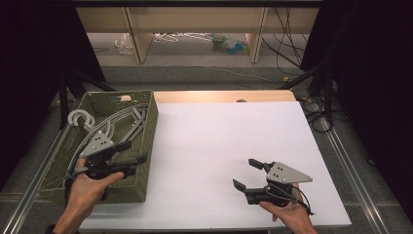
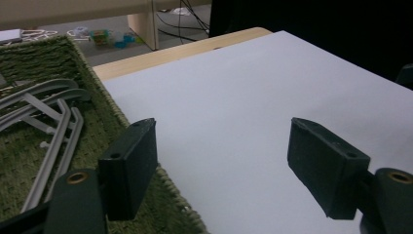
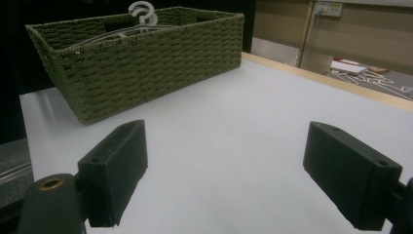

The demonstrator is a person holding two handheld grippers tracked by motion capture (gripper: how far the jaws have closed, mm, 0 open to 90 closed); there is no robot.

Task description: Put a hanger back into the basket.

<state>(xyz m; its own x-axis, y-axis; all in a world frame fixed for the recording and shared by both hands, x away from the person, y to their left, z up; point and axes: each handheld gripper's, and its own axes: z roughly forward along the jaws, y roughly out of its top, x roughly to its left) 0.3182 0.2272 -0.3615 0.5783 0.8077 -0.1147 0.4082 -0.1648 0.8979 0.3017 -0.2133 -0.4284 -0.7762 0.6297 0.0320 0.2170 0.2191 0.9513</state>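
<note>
Your left tongs (image 1: pixel 130 151): jaws spread wide, empty, hovering over right rim of woven green basket (image 1: pixel 148 127) at desk's (image 1: pixel 229 141) left edge. Grey plastic hangers (image 1: pixel 114 124) lie inside basket, just beside those tongs. Your right tongs (image 1: pixel 247 173): jaws spread, empty, above white desk near front right corner, well apart from basket.

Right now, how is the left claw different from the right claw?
The left claw hangs over the green basket of grey hangers; the right claw is above the bare white table. The left claw points toward the table; the right claw points toward the basket. Both are open and hold nothing.
</note>
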